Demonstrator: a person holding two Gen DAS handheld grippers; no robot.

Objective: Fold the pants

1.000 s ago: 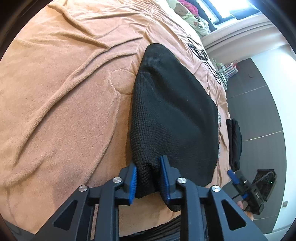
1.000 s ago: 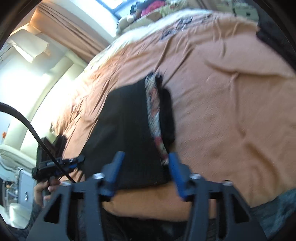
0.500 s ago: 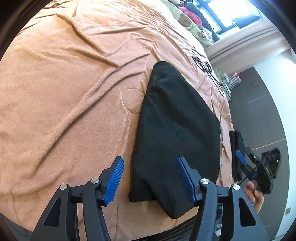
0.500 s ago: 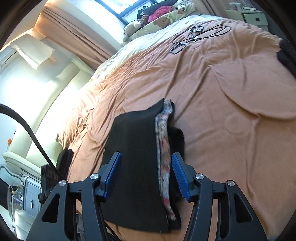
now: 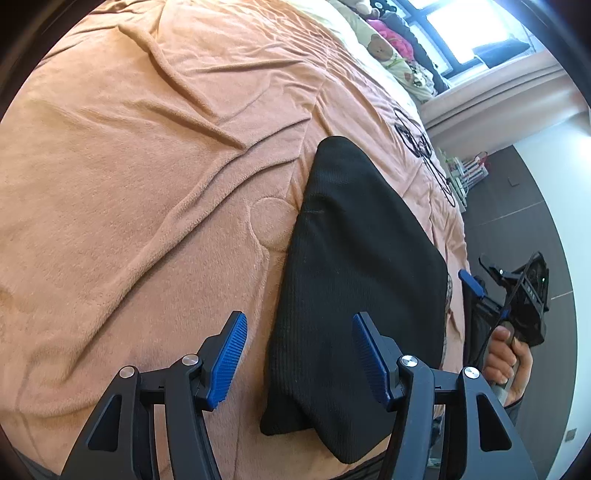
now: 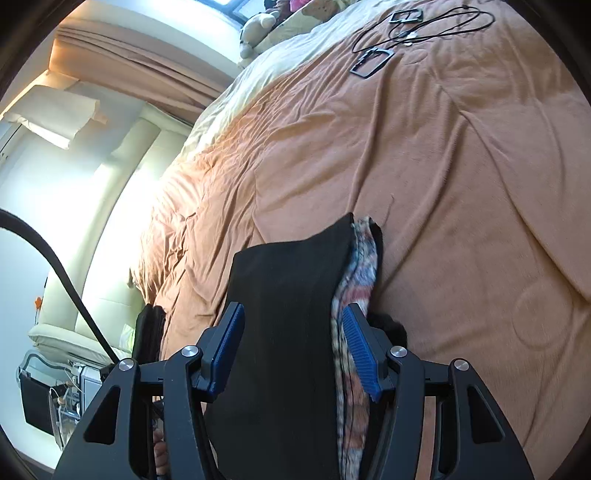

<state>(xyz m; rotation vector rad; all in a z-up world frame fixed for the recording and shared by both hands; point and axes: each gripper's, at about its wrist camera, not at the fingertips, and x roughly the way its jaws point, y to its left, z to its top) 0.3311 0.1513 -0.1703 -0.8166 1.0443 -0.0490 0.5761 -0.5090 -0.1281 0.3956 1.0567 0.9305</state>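
Black pants (image 5: 354,288) are seen folded into a compact rectangle on the orange bed blanket (image 5: 147,184). Left claw (image 5: 299,354) & right claw (image 6: 293,350) are spread wide, pinching nothing (patterned waistband shows). Fold judged near done; next, edges smoothed.

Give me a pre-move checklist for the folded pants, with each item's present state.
1. Left gripper open, gripping nothing: ok.
2. Right gripper open, fingers straddling the cloth: ok.
3. Black pants lie folded on the orange blanket: ok.
4. Patterned lining sticks out along one edge: not ok.
5. Near corner hangs past the bed edge: cannot tell.
6. Cables lie apart from the pants: ok.
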